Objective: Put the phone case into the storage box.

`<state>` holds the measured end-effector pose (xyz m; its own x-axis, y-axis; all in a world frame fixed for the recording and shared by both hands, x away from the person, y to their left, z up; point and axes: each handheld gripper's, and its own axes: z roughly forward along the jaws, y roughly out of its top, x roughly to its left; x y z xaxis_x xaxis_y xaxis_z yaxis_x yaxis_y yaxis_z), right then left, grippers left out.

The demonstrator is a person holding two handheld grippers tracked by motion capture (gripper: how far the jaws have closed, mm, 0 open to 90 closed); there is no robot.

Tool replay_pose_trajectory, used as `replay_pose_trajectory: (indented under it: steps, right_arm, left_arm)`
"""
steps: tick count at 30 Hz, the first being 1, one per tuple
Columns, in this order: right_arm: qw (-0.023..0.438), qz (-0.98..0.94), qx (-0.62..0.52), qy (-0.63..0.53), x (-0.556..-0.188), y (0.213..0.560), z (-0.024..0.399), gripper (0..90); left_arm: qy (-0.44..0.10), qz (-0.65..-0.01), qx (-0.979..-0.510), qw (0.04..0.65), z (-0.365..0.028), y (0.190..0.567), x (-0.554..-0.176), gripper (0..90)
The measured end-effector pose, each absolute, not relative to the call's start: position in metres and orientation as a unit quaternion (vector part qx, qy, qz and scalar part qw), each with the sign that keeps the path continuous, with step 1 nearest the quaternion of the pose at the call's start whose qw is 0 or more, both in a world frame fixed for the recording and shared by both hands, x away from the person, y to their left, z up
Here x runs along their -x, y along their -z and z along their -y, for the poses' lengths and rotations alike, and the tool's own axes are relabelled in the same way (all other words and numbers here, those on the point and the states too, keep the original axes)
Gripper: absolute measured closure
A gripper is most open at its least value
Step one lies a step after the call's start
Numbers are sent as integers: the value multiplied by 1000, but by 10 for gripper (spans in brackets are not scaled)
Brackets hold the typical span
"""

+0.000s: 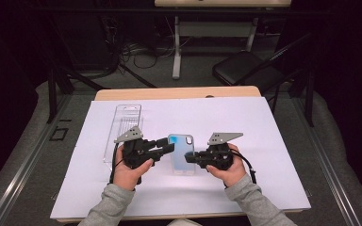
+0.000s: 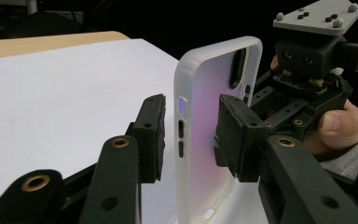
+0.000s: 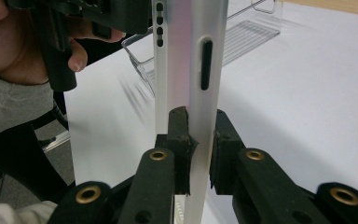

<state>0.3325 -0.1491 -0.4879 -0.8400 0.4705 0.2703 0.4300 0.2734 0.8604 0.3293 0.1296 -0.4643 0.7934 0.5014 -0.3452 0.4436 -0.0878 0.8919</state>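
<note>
A translucent phone case (image 1: 181, 153) with a camera cutout lies level between both grippers, over the white sheet (image 1: 264, 141). I cannot tell whether it touches the sheet. My right gripper (image 1: 191, 157) is shut on its right side wall. In the right gripper view the pads (image 3: 179, 140) pinch that wall of the case (image 3: 191, 70) from both sides. My left gripper (image 1: 167, 145) straddles the opposite edge. In the left gripper view the case (image 2: 205, 116) stands between the jaws of my left gripper (image 2: 189, 135), with a visible gap at the outer pad (image 2: 151, 135).
A clear plastic packaging tray (image 1: 125, 127) lies on the sheet at the back left, just beyond my left hand; the right gripper view shows that tray (image 3: 247, 32) too. Past the wooden table edge (image 1: 179, 92) stands a black folding chair (image 1: 245, 70).
</note>
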Motion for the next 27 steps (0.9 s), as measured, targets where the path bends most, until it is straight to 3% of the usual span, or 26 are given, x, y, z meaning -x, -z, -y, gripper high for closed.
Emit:
replay_pose_trajectory:
  steps: [27]
  right_arm:
    - [4, -794, -288, -536, -332, 492, 144, 815]
  left_arm:
    - [-25, -337, -718, 608, -134, 466, -329, 740]
